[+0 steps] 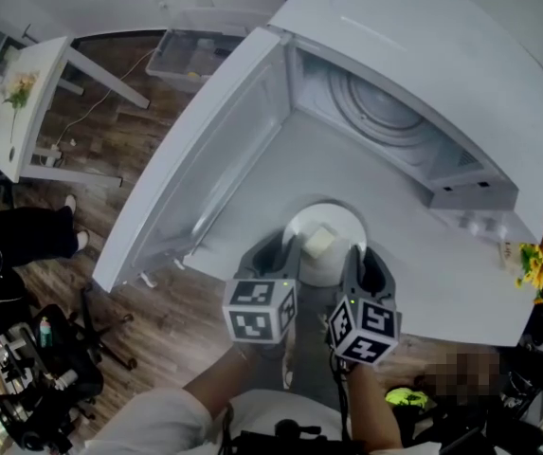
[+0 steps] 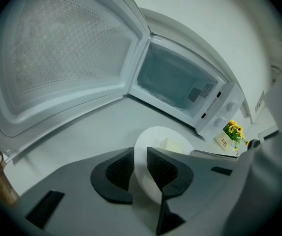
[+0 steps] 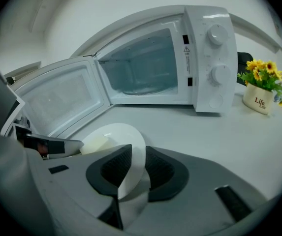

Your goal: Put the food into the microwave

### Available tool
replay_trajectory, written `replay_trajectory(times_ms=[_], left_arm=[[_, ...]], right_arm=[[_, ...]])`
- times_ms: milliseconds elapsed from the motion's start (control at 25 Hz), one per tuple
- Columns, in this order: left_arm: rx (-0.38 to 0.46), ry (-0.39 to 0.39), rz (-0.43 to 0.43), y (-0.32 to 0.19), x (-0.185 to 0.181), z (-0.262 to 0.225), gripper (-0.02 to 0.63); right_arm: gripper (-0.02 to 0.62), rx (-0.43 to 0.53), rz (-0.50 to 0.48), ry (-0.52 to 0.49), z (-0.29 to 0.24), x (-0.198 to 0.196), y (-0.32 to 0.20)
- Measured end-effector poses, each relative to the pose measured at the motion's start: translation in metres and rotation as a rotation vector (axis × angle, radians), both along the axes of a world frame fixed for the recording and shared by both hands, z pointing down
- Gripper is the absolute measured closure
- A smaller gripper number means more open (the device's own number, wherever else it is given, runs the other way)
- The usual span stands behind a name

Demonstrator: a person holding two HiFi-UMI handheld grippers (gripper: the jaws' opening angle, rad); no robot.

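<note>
Left gripper [image 2: 140, 166]: closed on the left rim of the plate [image 2: 155, 135]; ribbed dark pads are seen on either side of the thin edge.
Right gripper [image 3: 133, 168]: clamped on the right rim of the same plate; the rim is seen passing between its dark pads.
Plate: round, white, smooth and glossy with a shallow raised rim; face up, gripped from the near side by both grippers. No long axis is given by its round form.
Plate, place: low over the white counter [image 3: 204, 132], just in front of the open microwave [image 3: 200, 58]; whether it is resting or lifted cannot be told.
Food [image 1: 320, 242]: one pale cream block, matte and squarish, set near the plate's middle; no clear long axis is noted.
Door [image 2: 57, 58]: swung wide to the left, with a dotted mesh panel inside.
Cavity: white, lit, with a round glass turntable [image 1: 375, 112] on its floor.
Controls: two round knobs [image 3: 217, 33], stacked on the right panel.
</note>
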State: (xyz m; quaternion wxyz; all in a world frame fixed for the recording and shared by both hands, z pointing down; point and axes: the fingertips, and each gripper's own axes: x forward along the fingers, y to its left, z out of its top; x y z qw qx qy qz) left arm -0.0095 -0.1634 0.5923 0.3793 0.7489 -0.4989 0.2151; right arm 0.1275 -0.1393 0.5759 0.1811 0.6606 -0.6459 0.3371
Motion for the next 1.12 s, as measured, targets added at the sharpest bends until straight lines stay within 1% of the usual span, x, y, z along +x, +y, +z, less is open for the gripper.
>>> replay_trajectory(times_ms=[480,1120], left_arm=[[0.088,0.031,0.019,-0.035,0.016,-0.045,0.511],[0.220,0.047,0.047,-0.090,0.035,-0.116,0.511]], right_arm=[[0.495,0.096,0.034,0.018,-0.044,0.015,-0.029],[0.497,0.237,0.054,0.028,-0.116,0.035,-0.081]])
